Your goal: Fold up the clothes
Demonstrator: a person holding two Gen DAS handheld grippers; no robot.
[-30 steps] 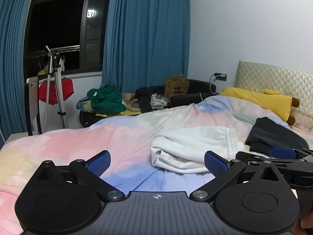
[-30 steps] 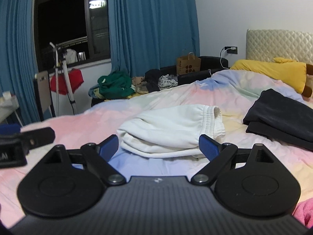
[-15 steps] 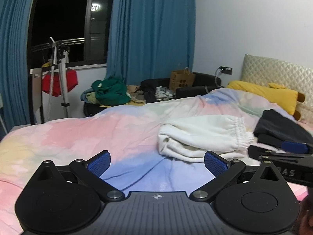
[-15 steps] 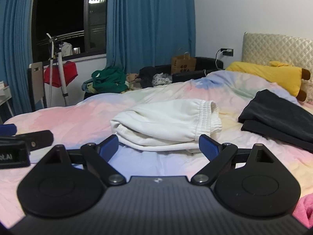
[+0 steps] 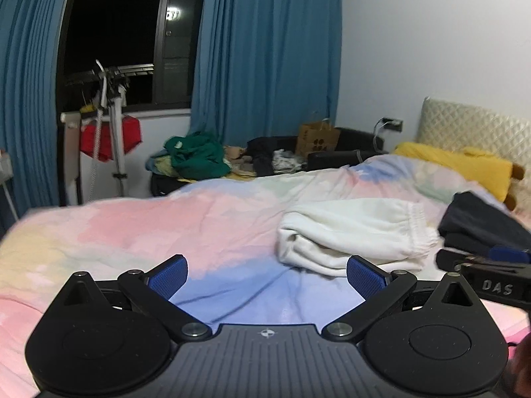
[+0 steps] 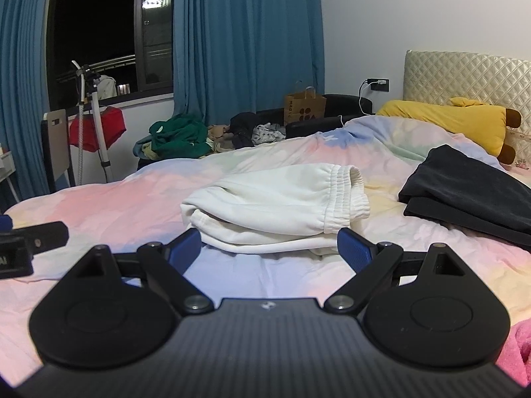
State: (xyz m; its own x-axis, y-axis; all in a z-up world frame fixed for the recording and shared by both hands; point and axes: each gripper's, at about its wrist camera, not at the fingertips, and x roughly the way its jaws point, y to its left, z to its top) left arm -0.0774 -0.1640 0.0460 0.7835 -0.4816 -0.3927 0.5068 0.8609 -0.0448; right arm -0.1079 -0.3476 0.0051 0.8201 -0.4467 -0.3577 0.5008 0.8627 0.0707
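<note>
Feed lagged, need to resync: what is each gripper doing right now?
Left gripper: open, empty, above the pastel tie-dye bedspread.
Right gripper: open, empty, just short of the folded white fleece garment.

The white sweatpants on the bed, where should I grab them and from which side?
Probably grip the white sweatpants at the folded end facing the right tongs, coming in low from the near side. The stacked layers there form a thick edge; the ribbed waistband lies on the far right.
</note>
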